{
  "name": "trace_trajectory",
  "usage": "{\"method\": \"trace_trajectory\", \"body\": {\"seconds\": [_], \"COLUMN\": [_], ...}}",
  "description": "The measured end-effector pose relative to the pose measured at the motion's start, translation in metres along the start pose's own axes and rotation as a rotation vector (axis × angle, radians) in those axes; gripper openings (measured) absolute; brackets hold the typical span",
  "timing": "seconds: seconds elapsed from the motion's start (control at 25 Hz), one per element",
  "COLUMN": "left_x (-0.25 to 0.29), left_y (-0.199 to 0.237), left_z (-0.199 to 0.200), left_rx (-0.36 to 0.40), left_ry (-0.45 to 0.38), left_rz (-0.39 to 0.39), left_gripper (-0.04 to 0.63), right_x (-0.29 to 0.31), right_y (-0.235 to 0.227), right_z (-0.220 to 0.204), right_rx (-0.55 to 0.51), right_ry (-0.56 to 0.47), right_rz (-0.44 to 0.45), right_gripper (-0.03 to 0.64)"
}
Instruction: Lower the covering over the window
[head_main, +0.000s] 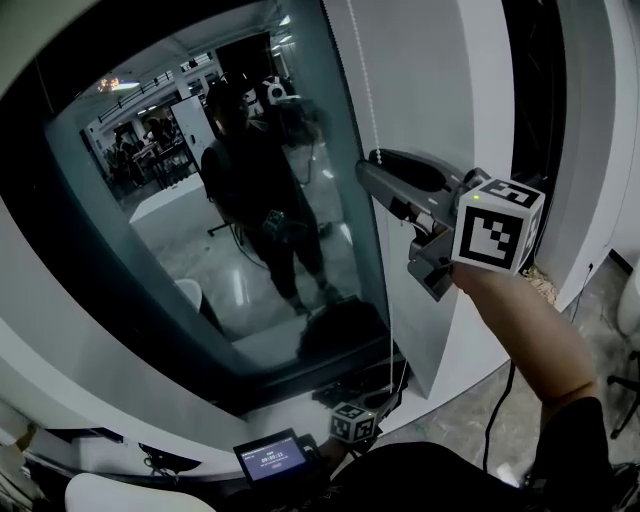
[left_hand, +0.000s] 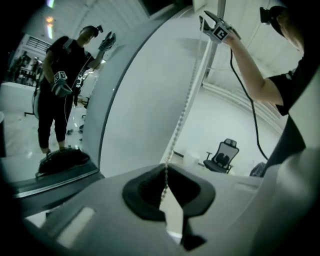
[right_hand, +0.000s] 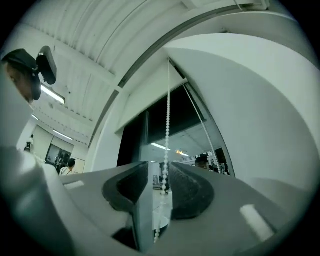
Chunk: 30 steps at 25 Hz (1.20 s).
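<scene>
Black-padded fingers of left gripper pressing together, pinching white bead chain. Chain running taut up from tips. Fingers of right gripper standing apart, chain hanging through gap just beside right pad, not being squeezed. Left gripper sitting low, near window's bottom right corner. Right gripper reaching high on raised arm. Chain hanging along window's right edge, against white wall panel. Dark glass showing uncovered in head view, reflecting person. Covering itself too unclear to place.
</scene>
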<state>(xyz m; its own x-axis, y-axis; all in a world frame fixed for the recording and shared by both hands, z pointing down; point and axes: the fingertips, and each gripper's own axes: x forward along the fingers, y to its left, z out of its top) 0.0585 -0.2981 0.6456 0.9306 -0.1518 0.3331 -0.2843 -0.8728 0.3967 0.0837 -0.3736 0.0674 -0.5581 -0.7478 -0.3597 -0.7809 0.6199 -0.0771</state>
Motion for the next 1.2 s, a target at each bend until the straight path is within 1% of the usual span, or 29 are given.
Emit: {"method": "trace_trajectory", "body": {"seconds": [0.04,0.08,0.12,0.24,0.36,0.48,0.56,0.64,0.72,0.84,0.88,0.96,1.04,1.08,1.12,1.16,1.2], "left_x": [-0.001,-0.002,-0.004,-0.009,-0.01,-0.013,-0.016,-0.021,-0.034,-0.062,-0.072,-0.095,-0.114,-0.12,-0.126,-0.133,-0.144], "left_y": [-0.001,-0.002,-0.002,0.003,0.012,0.026,0.038,0.054,0.069,0.087,0.09,0.091,0.098,0.104,0.111,0.118,0.123], "left_z": [0.0,0.0,0.001,0.003,-0.008,-0.023,-0.028,-0.029,-0.024,-0.003,0.012,0.055,0.091,0.101,0.106,0.108,0.111], "left_rx": [-0.002,-0.004,-0.005,-0.005,-0.01,-0.045,-0.038,-0.01,0.008,0.008,0.011,0.029,0.07,0.095,0.11,0.107,0.084], "left_ry": [-0.004,-0.008,-0.011,-0.009,0.033,0.061,0.08,0.069,0.013,-0.108,-0.16,-0.28,-0.374,-0.395,-0.398,-0.396,-0.403], "left_rz": [0.0,0.0,0.0,0.01,0.031,0.066,0.117,0.195,0.263,0.353,0.38,0.427,0.454,0.454,0.447,0.44,0.438], "left_gripper": [0.009,0.009,0.009,0.009,0.009,0.009,0.012,0.017,0.018,0.018,0.02,0.021,0.043,0.072,0.103,0.112,0.114], "right_x": [0.003,0.004,0.004,0.003,0.001,-0.012,-0.022,-0.034,-0.047,-0.065,-0.072,-0.084,-0.094,-0.098,-0.103,-0.107,-0.112], "right_y": [0.002,0.003,0.002,0.0,-0.001,0.002,-0.001,-0.01,-0.02,-0.027,-0.03,-0.034,-0.04,-0.044,-0.047,-0.05,-0.051], "right_z": [0.002,0.004,0.005,0.007,-0.006,-0.02,-0.028,-0.043,-0.067,-0.111,-0.127,-0.158,-0.193,-0.21,-0.227,-0.243,-0.258], "right_rx": [-0.019,-0.039,-0.059,-0.132,-0.282,-0.395,-0.49,-0.551,-0.547,-0.535,-0.526,-0.507,-0.492,-0.481,-0.463,-0.443,-0.429], "right_ry": [0.008,0.01,0.004,-0.025,0.001,-0.007,0.003,0.035,0.078,0.162,0.188,0.242,0.301,0.331,0.359,0.383,0.405], "right_rz": [0.005,0.005,0.002,-0.01,-0.035,-0.064,-0.092,-0.121,-0.139,-0.139,-0.141,-0.154,-0.173,-0.181,-0.186,-0.191,-0.196], "right_gripper": [0.106,0.022,0.011,0.008,0.008,0.008,0.008,0.008,0.008,0.008,0.008,0.008,0.008,0.008,0.008,0.008,0.008]}}
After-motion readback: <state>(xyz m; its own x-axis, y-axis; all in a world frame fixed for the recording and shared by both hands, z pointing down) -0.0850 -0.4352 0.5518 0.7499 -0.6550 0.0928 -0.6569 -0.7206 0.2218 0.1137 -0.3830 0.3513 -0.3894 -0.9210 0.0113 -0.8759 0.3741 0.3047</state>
